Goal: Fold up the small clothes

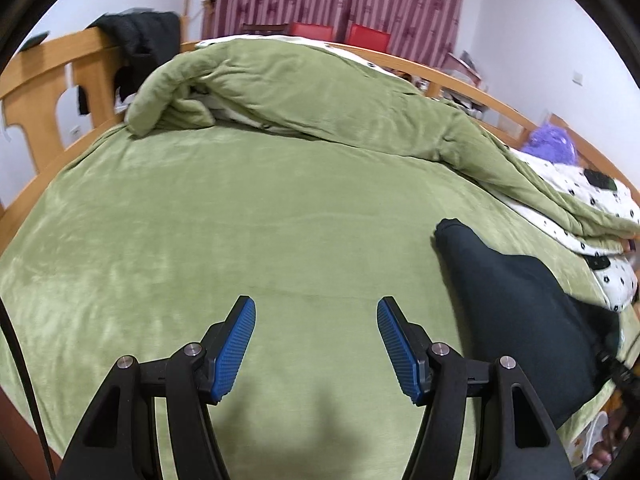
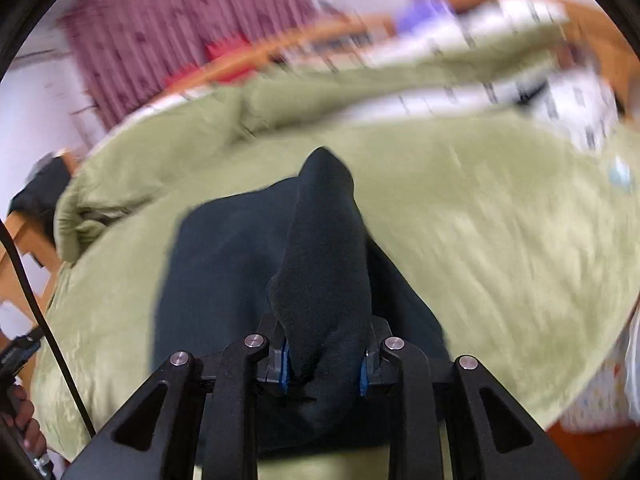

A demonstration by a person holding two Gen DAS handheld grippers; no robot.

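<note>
A dark navy garment (image 1: 516, 304) lies on the green bed cover (image 1: 248, 220) at the right of the left wrist view. My left gripper (image 1: 316, 312) is open and empty above the green cover, to the left of the garment. In the right wrist view, my right gripper (image 2: 325, 354) is shut on a bunched fold of the dark garment (image 2: 320, 264), which stands up between the blue pads (image 2: 284, 364). The rest of the garment (image 2: 216, 272) spreads flat on the cover beneath. This view is blurred by motion.
A green quilt (image 1: 288, 88) is heaped across the back of the bed, with a white dotted lining (image 1: 592, 200) at the right. A wooden bed frame (image 1: 48, 80) runs round the far side, with black clothing (image 1: 140, 36) draped on it. A purple item (image 1: 552, 144) sits far right.
</note>
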